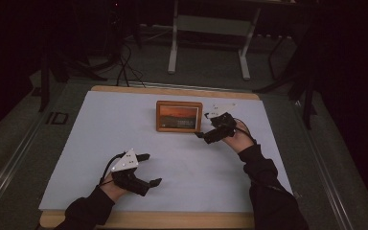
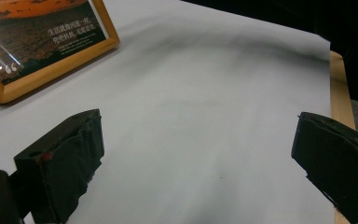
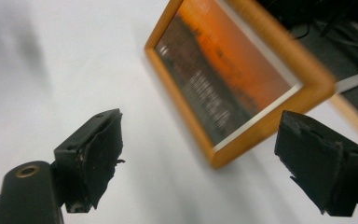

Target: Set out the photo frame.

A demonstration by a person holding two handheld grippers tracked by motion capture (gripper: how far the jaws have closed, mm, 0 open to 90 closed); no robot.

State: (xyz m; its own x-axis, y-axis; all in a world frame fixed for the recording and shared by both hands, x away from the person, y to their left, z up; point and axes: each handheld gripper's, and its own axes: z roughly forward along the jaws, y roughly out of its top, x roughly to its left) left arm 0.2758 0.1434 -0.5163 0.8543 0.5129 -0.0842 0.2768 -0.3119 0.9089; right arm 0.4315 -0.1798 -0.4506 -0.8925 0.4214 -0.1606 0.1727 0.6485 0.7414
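Picture frame (image 1: 179, 116) upright near sheet's far edge, right tongs (image 1: 202, 135) released beside it, left tongs (image 1: 149, 168) released over bare sheet.

Room was dim, only the white table sheet (image 1: 124, 124) lit; the picture frame (image 3: 242, 93) was motion-blurred in the right gripper view, glare streaks on its glass.

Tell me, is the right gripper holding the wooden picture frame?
No, the right gripper has its jaws wide open, and the picture frame stands ahead of them, untouched.
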